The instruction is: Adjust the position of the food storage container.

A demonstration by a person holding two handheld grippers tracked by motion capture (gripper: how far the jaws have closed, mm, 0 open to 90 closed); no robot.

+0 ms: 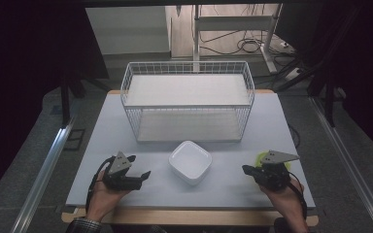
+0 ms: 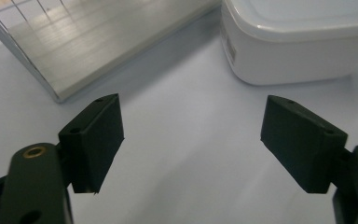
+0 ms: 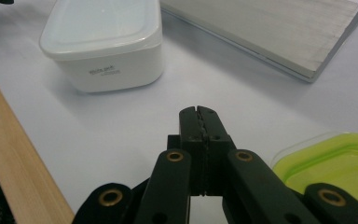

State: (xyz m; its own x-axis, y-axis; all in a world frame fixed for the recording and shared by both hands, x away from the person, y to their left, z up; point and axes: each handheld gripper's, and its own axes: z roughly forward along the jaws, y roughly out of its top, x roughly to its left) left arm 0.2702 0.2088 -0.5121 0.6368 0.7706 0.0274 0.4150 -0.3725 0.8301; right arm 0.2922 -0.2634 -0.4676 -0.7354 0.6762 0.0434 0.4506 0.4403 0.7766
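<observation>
From above, the white box (image 1: 190,161) sat on the table (image 1: 102,145) between my grippers, with the wire rack (image 1: 188,99) behind it. My left gripper (image 2: 192,135) stood open and empty, the box just ahead; I judged reaching it came next. My right gripper (image 3: 200,119) was closed on nothing, beside a green lid (image 3: 335,161).

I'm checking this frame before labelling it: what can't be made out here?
- Green lid: cut off by the right gripper view's edge and its own jaws; in the high view the right gripper hides most of it.
- Print on the white box: too small to read.
- Box contents: hidden by its walls in both gripper views.
- Basket in the gripper views: cut off at the top.
</observation>
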